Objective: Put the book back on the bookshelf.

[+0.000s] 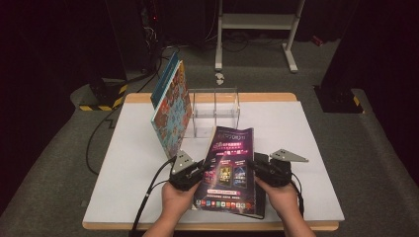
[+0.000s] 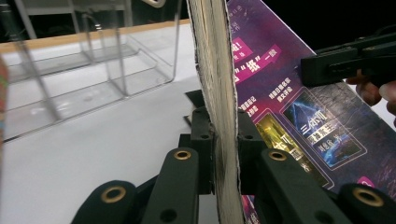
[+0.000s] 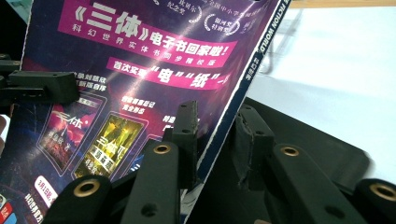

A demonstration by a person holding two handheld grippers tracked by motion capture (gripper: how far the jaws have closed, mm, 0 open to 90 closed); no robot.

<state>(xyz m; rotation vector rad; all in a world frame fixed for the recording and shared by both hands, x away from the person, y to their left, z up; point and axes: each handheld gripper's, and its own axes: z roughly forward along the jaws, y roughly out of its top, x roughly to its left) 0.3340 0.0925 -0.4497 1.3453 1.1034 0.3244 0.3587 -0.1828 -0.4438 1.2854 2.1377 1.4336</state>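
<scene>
A purple magazine (image 1: 228, 168) with glossy adverts on its cover is held tilted up above the near middle of the white table (image 1: 306, 143). My left gripper (image 1: 200, 172) is shut on its left page edge; in the left gripper view the jaws (image 2: 223, 140) pinch the paper block (image 2: 217, 70). My right gripper (image 1: 255, 168) grips the opposite side. In the right gripper view its jaws (image 3: 217, 140) stand on either side of the white spine edge of the magazine (image 3: 140, 70). Each gripper also shows across the cover in the other's view: right gripper (image 2: 310, 70), left gripper (image 3: 44, 86).
A clear acrylic rack (image 1: 215, 111) stands at the table's back middle, with a colourful book (image 1: 170, 106) leaning upright on its left side. A flat black object (image 1: 260, 210) lies under the magazine's near right corner. A metal frame (image 1: 257, 22) stands on the floor behind.
</scene>
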